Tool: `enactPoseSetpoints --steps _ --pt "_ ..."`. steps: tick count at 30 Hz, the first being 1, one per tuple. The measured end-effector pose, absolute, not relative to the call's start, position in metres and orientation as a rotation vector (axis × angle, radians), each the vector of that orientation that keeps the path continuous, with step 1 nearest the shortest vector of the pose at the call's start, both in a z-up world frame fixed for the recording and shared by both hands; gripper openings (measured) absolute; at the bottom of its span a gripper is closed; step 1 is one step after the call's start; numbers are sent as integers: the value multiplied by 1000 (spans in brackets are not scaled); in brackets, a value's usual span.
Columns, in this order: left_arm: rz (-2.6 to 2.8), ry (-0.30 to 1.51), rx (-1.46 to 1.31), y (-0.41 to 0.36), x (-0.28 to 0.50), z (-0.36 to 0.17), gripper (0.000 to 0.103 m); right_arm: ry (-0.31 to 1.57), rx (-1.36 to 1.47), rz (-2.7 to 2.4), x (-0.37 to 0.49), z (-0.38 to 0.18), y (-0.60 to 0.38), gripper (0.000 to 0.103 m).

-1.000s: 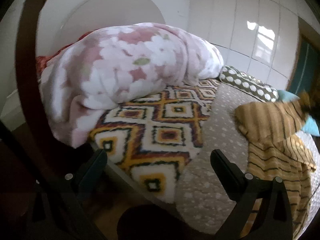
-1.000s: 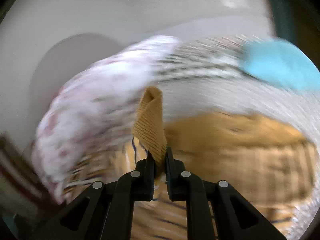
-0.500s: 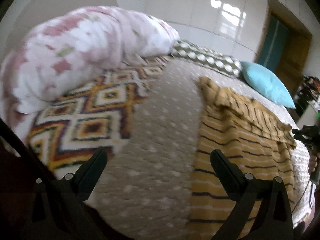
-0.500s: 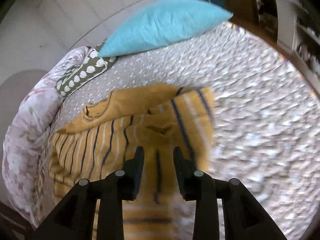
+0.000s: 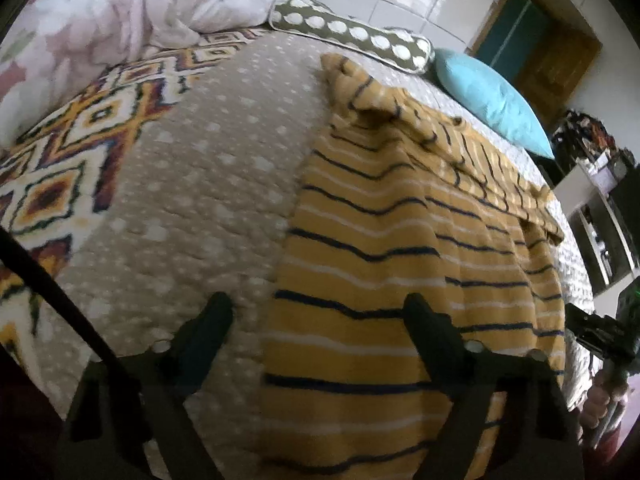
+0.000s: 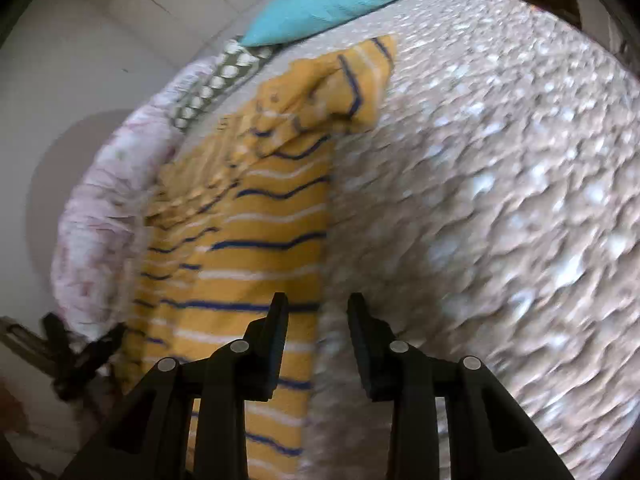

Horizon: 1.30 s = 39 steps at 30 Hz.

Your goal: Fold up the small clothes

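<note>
A small yellow garment (image 5: 384, 240) with dark blue and white stripes is laid out flat on the bed (image 5: 208, 184), on a beige bedspread with pale dots. Its far end, near the pillows, is folded over and somewhat crumpled, and one sleeve is seen spread toward the open bedspread in the right wrist view.

The left gripper (image 5: 318, 320) is held over the near left edge of the garment. Its jaws are wide apart and are closing at this moment. The edge of the garment is seen between them, but it is not pressed by the fingers (image 5: 208, 332), and nothing is held.

The right gripper (image 6: 318, 320) is held over the near right edge of the garment (image 6: 248, 240). Its jaws are partly apart and are opening. The border between the garment and the bedspread is seen in the gap, and no cloth is clamped. Part of this gripper is also seen at the right edge of the left wrist view, where it is carried by a hand (image 5: 604, 404).

A flowered pink quilt (image 5: 120, 8) is heaped at the far left of the bed, on a blanket with a diamond pattern (image 5: 80, 136). A dotted olive pillow (image 5: 352, 36) and a turquoise pillow (image 5: 492, 100) are placed along the tiled wall, beyond the garment. The right wrist view is blurred.
</note>
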<state>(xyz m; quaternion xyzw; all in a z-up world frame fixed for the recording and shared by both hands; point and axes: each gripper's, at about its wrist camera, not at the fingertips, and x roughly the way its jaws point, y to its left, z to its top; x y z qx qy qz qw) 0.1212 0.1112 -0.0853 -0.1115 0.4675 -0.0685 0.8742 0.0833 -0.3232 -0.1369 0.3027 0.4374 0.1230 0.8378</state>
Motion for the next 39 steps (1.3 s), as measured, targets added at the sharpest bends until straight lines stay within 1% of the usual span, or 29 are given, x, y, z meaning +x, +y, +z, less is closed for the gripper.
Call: enactPoseSetpoints --steps 1,2,9,12,14,17,20,27,32,39 --pt "-154 982 -231 107 121 -86 67 918 676 297 81 -140 -321 35" --pt "-166 991 -237 104 121 -86 61 915 717 337 79 -145 -319 35" --pt "-232 966 -278 102 97 -86 59 895 763 456 56 -155 -297 35" --pt "-262 959 -291 105 89 -85 53 905 760 497 46 -159 -286 35" --pt "-283 959 -319 110 81 -84 45 904 756 519 38 -159 -280 35" --pt "-310 962 -366 118 75 -86 36 916 771 564 29 -163 -271 35" --pt "-328 961 -411 125 68 -88 35 934 780 589 21 -166 -263 35" --pt "-378 970 -403 117 48 -90 35 976 824 638 2 -178 -252 35" --pt "-417 990 -387 107 34 -95 40 1029 823 660 -9 -193 -233 35" --pt "-403 1000 -403 105 31 -99 40 1043 764 643 -9 -186 -224 35"
